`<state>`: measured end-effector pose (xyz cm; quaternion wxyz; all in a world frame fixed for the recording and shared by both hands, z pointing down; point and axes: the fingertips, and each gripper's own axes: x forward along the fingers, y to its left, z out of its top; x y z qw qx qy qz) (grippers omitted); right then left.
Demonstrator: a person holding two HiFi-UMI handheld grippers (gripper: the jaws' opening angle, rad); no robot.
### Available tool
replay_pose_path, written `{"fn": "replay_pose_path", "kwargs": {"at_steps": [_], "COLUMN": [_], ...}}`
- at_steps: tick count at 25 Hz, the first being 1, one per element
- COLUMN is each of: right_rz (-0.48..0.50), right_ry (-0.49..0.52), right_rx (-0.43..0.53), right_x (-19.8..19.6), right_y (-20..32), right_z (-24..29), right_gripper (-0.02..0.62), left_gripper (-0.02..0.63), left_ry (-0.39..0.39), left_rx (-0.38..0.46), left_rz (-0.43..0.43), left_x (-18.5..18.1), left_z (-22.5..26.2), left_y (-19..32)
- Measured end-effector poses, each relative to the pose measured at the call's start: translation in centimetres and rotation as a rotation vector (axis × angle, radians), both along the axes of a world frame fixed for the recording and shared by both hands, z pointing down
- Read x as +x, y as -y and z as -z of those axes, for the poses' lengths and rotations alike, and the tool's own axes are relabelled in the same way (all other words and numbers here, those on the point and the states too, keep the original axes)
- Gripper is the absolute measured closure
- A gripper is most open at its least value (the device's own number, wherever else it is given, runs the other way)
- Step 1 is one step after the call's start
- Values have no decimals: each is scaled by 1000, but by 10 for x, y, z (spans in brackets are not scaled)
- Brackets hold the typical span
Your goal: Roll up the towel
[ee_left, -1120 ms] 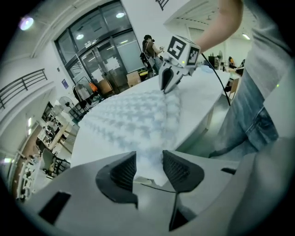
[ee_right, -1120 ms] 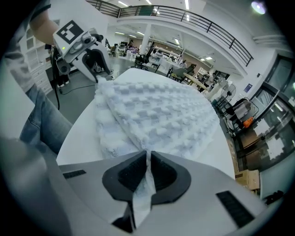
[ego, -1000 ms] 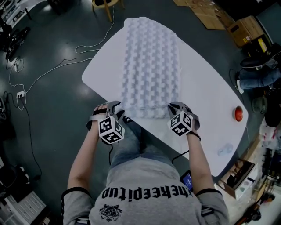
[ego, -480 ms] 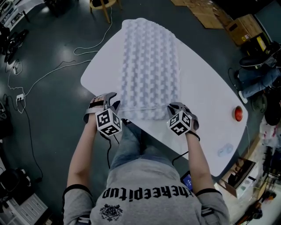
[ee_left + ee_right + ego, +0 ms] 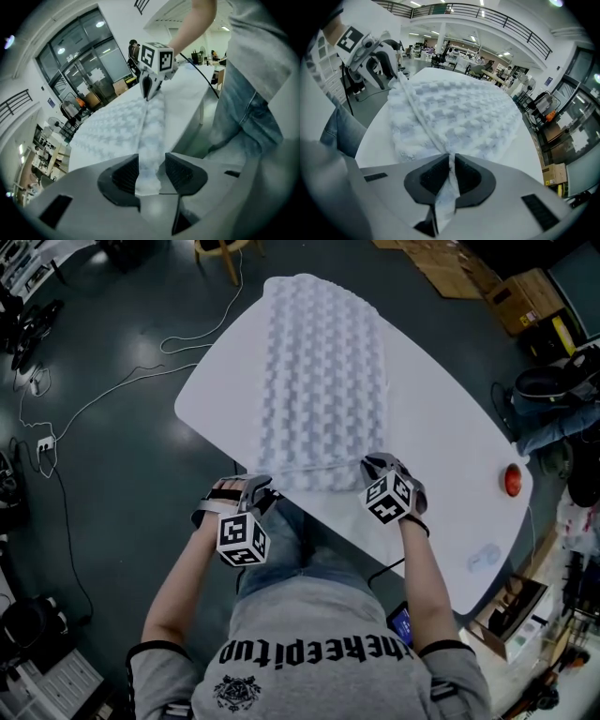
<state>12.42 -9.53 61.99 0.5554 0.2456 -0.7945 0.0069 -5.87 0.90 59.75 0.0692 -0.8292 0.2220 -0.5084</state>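
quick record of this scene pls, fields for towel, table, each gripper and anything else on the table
towel: laid out flat along the table, not yet rolled
table: white, rounded corners
right gripper: shut on the towel's near edge
left gripper: jaws have just been opening, towel's near corner between them, unclamped
other: small red round object near the table's right end

The grey two-jaw left gripper, at seven o'clock in the head view, has just been opening its jaws, the white waffle-textured towel's edge lying loose between them. The matching right gripper, at five o'clock, pinches that edge tightly.
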Motion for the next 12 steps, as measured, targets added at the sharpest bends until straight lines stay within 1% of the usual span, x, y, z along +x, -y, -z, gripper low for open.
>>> {"fn": "replay_pose_path", "kwargs": {"at_steps": [4, 6, 9, 12], "right_rz": [-26, -62, -131, -151], "right_ry": [28, 71, 146, 160], "right_rx": [-10, -22, -34, 9], "right_x": [0, 0, 9, 20], "right_y": [3, 6, 12, 19], "right_z": [1, 6, 19, 33], "right_gripper": [566, 559, 533, 508], "left_gripper": [420, 420, 420, 418], "left_ry": [54, 66, 89, 103], "left_rx": [-37, -54, -78, -96], "left_rz": [48, 55, 31, 8], "left_x": [-16, -20, -21, -23], "left_z": [-26, -30, -34, -35], "left_y": [11, 17, 22, 22]}}
